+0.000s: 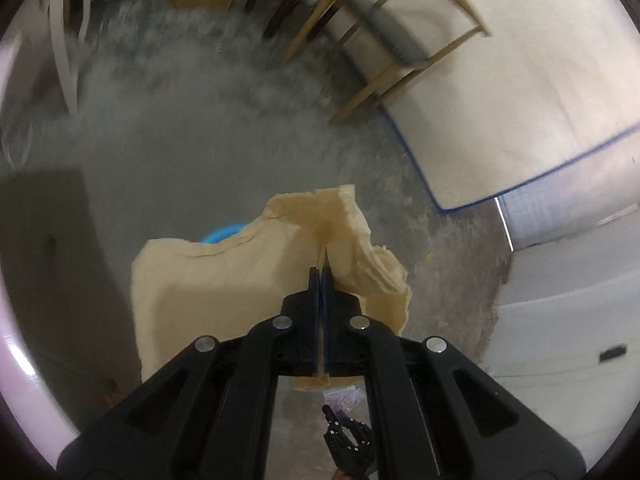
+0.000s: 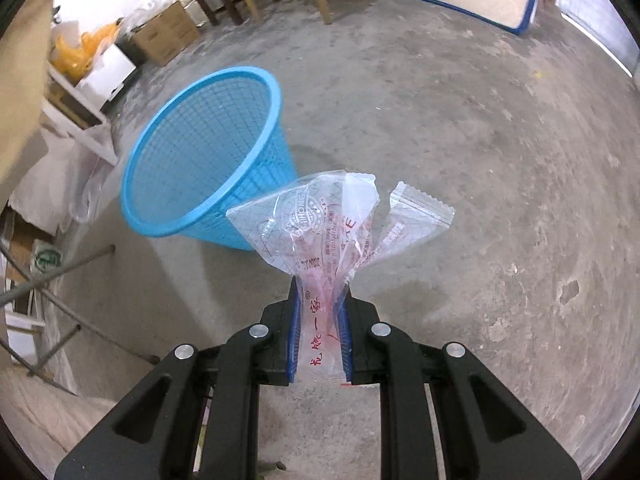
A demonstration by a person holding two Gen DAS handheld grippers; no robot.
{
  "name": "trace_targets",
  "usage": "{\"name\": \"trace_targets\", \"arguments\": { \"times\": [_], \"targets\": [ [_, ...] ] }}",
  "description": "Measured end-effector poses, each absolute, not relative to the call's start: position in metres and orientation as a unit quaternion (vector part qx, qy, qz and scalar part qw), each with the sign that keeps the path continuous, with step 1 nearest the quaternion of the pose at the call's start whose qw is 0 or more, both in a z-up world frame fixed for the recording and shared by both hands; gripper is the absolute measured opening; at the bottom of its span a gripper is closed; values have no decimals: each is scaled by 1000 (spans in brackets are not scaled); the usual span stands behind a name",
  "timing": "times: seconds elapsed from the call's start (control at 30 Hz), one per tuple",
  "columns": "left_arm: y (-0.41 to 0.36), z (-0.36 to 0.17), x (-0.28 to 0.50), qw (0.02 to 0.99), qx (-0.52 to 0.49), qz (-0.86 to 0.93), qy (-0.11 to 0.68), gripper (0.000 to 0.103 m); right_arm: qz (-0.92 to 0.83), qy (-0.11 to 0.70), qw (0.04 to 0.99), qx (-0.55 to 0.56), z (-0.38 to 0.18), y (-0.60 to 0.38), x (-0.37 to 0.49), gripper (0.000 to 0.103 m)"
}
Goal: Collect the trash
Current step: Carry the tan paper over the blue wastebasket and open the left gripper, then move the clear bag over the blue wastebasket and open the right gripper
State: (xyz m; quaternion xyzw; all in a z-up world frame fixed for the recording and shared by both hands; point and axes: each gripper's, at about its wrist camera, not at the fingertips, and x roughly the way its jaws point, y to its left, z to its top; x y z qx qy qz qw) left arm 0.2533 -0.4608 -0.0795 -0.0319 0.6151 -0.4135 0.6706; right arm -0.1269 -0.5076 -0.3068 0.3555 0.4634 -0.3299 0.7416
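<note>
Both fisheye views are bending straight lines into curves near their dark round borders, and a pale pink glare is running along the lower left rim of the left wrist view. That view is smearing with motion blur across the concrete floor (image 1: 224, 128) and the wooden chairs (image 1: 384, 40), while the light there is looking dim and greyish. The right wrist view is staying sharp and evenly lit, with the blue basket (image 2: 208, 152) casting only a soft shadow.

Left wrist view: tan paper (image 1: 224, 280) hides most of the blue basket (image 1: 222, 234), only a rim sliver shows. Chairs (image 1: 360, 28) and floor (image 1: 200, 120) motion-blurred. Clear wrapper (image 2: 340, 232) print mostly unreadable.
</note>
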Motion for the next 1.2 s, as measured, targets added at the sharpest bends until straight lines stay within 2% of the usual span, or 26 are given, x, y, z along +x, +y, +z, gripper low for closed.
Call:
{"name": "trace_targets", "arguments": {
  "times": [0.17, 0.47, 0.5, 0.53, 0.6, 0.63, 0.77, 0.9, 1.1, 1.17, 1.2],
  "targets": [
    [-484, -133, 269, 636, -53, -387, 666, 0, -336, 462, 731, 374, -321, -504, -137, 17],
    [-511, -188, 281, 635, -27, -332, 697, 0, -351, 449, 721, 395, -324, -514, -151, 17],
    [-511, -199, 280, 627, -22, -318, 711, 4, -353, 445, 722, 395, -321, -516, -152, 17],
    [-510, -205, 279, 621, -22, -312, 718, 13, -354, 441, 724, 395, -317, -517, -153, 17],
    [-507, -208, 276, 615, -26, -306, 726, 24, -356, 431, 731, 392, -307, -520, -152, 17],
    [-507, -208, 275, 617, -22, -306, 725, 25, -356, 424, 736, 389, -300, -523, -151, 17],
    [-507, -189, 273, 628, -9, -321, 709, 26, -348, 404, 757, 377, -275, -530, -138, 17],
    [-489, -140, 263, 656, 9, -352, 668, 26, -301, 388, 782, 384, -252, -543, -104, 17],
    [-433, -56, 240, 692, 50, -400, 598, 32, -208, 439, 796, 360, -243, -551, -7, 22],
    [-401, -26, 230, 709, 59, -411, 569, 35, -183, 457, 799, 345, -248, -551, 29, 35],
    [-387, -15, 225, 718, 64, -415, 555, 37, -180, 463, 798, 340, -251, -552, 41, 46]
  ]
}}
